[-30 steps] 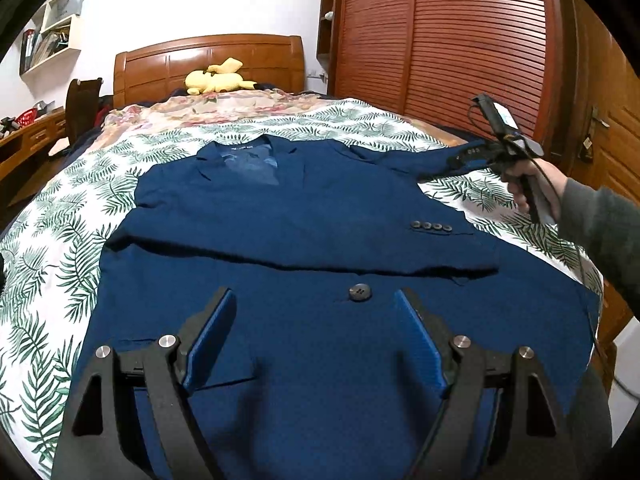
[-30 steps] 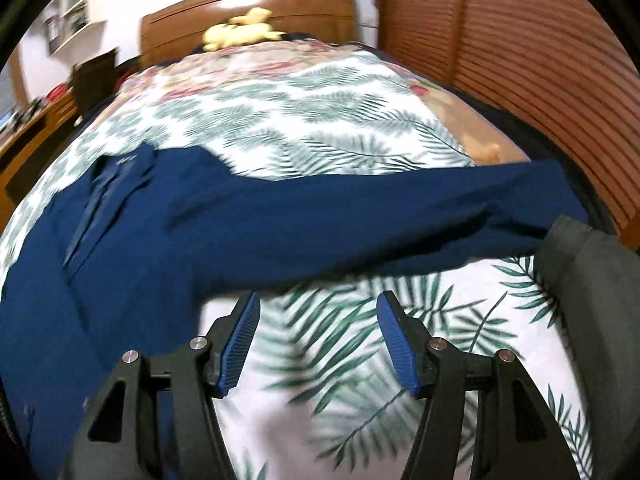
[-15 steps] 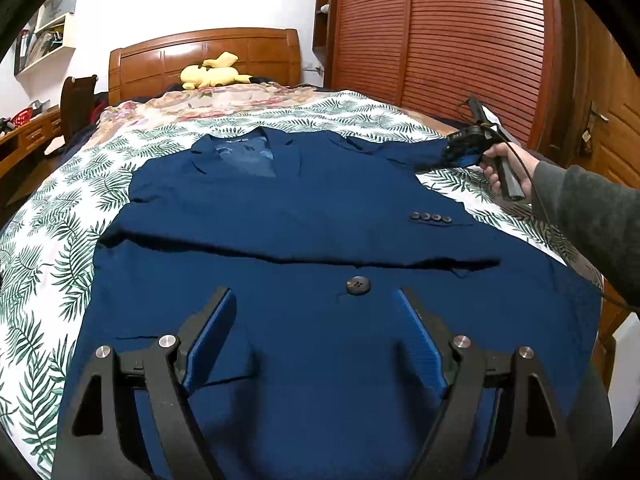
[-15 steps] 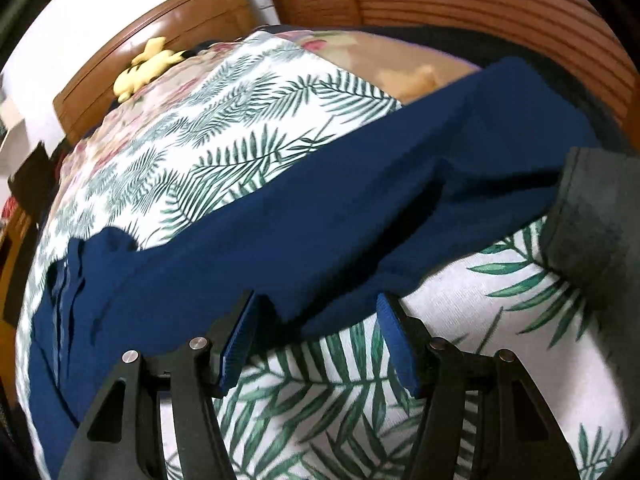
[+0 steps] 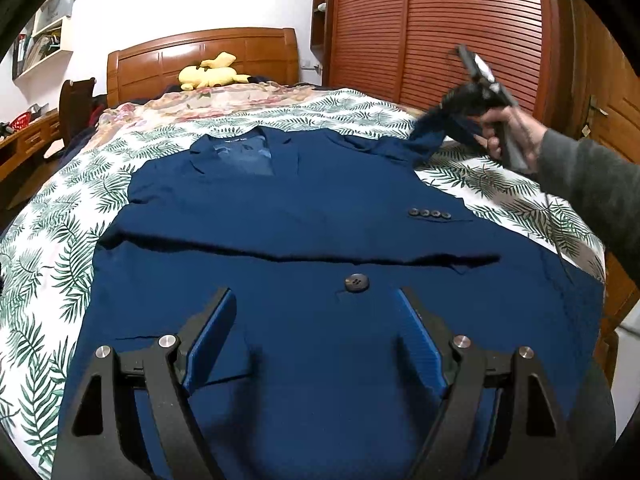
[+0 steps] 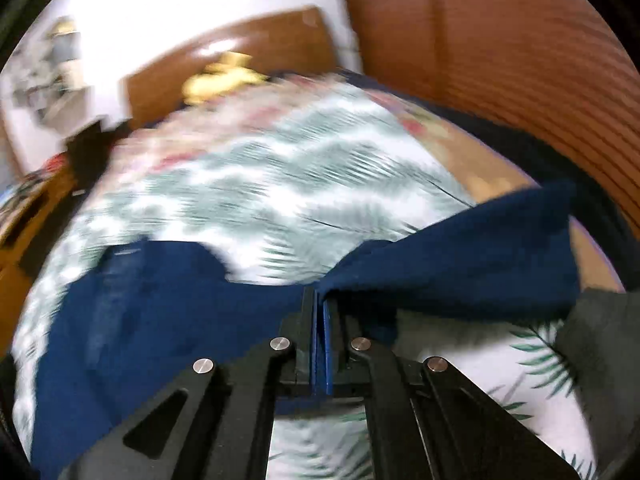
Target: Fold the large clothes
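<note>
A: Where is the blue jacket [image 5: 320,216]?

B: Spread front-up across the bed [image 5: 52,248], on the palm-leaf cover, collar toward the wooden headboard [image 5: 200,56]. One sleeve is folded across the chest, its four cuff buttons [image 5: 429,213] lying on the side away from the headboard's yellow plush toy [image 5: 212,74].

A: And the left tool [image 5: 316,320]?

B: Jaws wide apart, gripping nothing, above the jacket's lower front, just short of the single dark button [image 5: 356,282].

A: The right tool [image 6: 320,320]?

B: Pressed together on the other sleeve [image 6: 460,268]; the blue pads pinch the cloth between them. From the left wrist view that sleeve is lifted off the bed at the jacket's wardrobe [image 5: 440,28] side. The right wrist view is blurred.
</note>
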{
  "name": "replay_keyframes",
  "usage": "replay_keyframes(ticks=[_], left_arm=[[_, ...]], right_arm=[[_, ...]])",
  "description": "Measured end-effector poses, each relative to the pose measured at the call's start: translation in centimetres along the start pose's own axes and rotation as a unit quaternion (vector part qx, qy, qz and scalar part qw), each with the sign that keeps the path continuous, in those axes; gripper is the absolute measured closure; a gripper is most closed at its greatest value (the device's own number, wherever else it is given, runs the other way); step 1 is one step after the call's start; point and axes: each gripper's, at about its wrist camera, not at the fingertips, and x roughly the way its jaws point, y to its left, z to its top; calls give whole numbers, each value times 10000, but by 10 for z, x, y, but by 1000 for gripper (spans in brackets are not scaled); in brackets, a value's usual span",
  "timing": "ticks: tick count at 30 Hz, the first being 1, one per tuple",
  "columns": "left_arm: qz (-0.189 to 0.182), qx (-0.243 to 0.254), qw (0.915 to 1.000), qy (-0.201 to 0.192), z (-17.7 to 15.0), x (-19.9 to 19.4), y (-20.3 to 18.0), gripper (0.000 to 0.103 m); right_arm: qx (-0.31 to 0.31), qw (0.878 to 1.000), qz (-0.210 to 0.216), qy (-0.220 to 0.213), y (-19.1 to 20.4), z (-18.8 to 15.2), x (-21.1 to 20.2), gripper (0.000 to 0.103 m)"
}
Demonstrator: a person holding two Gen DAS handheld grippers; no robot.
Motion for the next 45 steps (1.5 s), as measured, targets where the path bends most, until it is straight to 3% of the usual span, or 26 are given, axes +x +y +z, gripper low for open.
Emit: replay_keyframes(ticks=[6,10,15,18,22,26,33,40,45], left_arm=[[49,-2,10000,-46,-1,-2,0,21],[75,-5,10000,-61,-2,-4,-1,21],[104,-8,9999,-73,-1,-4,-1,21],[106,-18,9999,-80,-1,-5,0,21],[107,-1,9999,-67,-1,-5,-1,21],[114,19,9999,-65,-1,-5,-2,21],[86,-5,10000,-32,0,-3,-2,21],[57,-17,10000,-33,0,-2,-1,21],[49,-18,10000,-30,0,-1,-1,21]], right_arm=[[-1049,9902,897,210,92,-35,-57,101],[-1514,9819,925,659,130,-72,-66,101],[-1698,9795,673,852,138,-86,-73,94],[-1689,9814,616,675,143,-79,-88,81],[-1537,9862,512,343,137,-72,-106,44],[-1388,9893,195,404,119,-70,-88,42],[-821,9918,-449,868,82,-65,-17,42],[-435,9843,-920,1441,56,-67,51,42],[-420,9807,-1054,1590,49,-67,85,41]])
